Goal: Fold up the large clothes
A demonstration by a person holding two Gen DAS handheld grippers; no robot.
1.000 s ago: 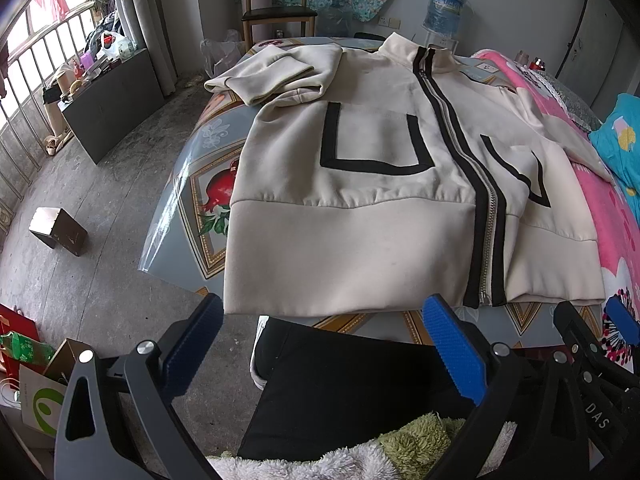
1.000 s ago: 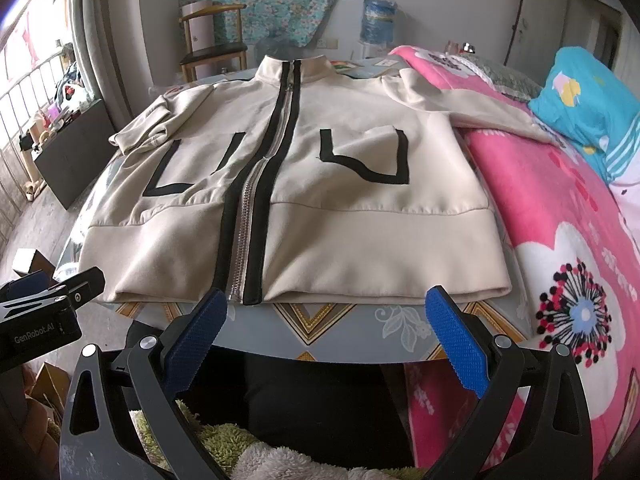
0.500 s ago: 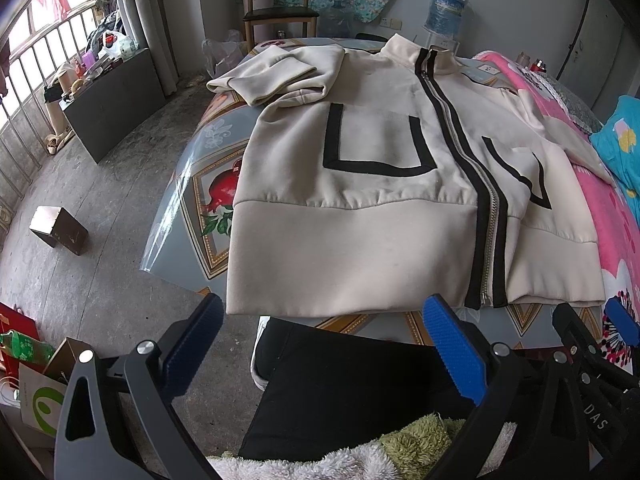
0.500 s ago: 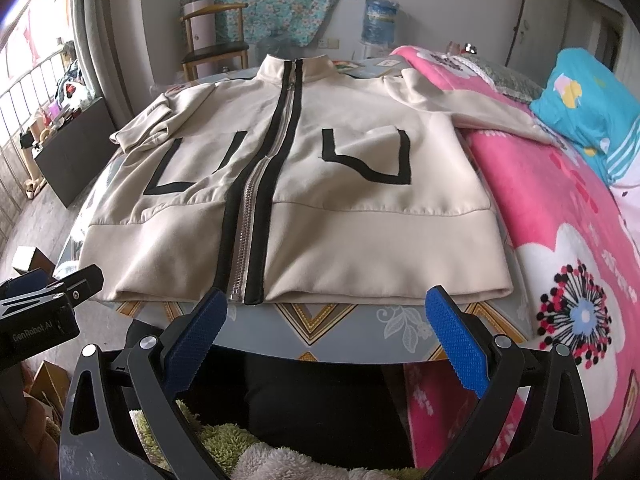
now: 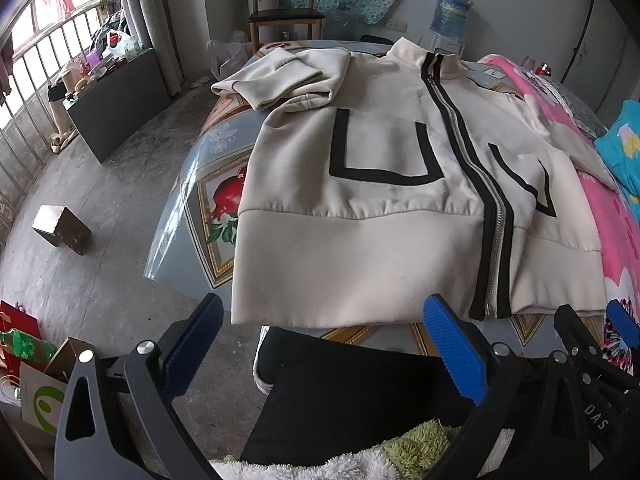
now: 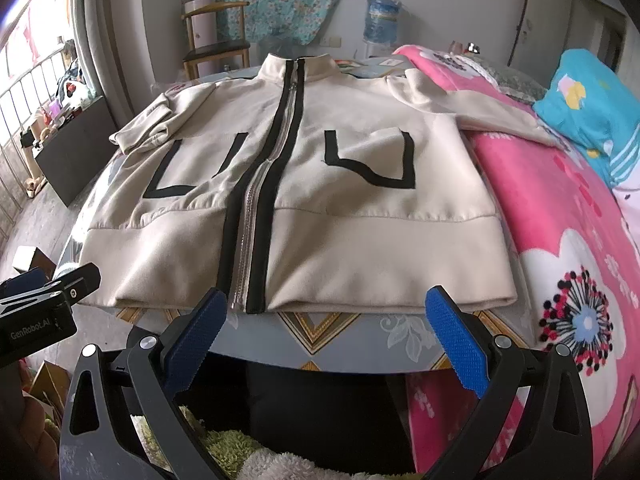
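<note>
Two spread grippers, left gripper (image 5: 320,344), right gripper (image 6: 326,330), short of flat jacket (image 6: 304,200)

jacket (image 5: 360,216) far sleeve end cut off

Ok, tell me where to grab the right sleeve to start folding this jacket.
Grip the right sleeve near its far end, where it lies stretched flat over the pink blanket. Come with the right gripper from the blanket side, pinching its free edge across, then carry it over the jacket. The left sleeve is already folded in.
</note>
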